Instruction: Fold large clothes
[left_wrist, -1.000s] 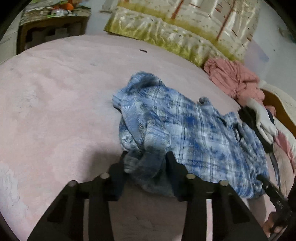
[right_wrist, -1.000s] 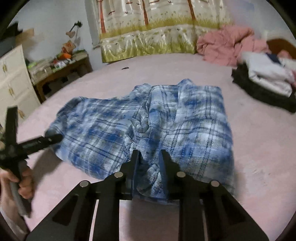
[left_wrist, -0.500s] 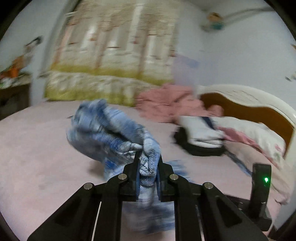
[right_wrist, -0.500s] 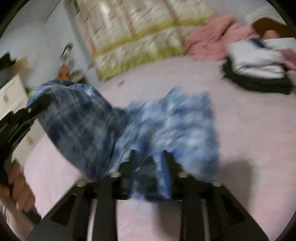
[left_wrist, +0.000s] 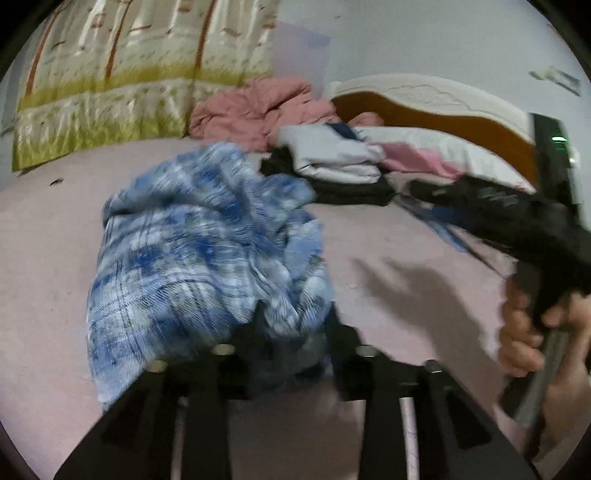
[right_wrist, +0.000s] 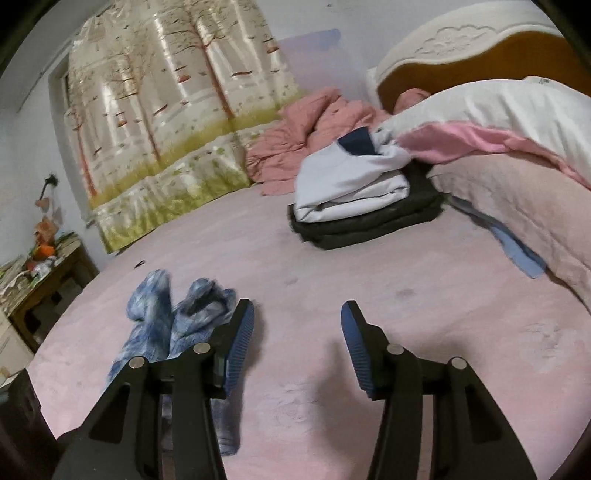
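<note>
One blue plaid garment on the pink bed, one folded clothes stack beyond it, one crumpled pink blanket, one pillow, two grippers

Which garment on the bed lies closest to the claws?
The blue plaid shirt, crumpled right at the left claw; the folded white-and-black stack and pink heap lie farther back.
</note>
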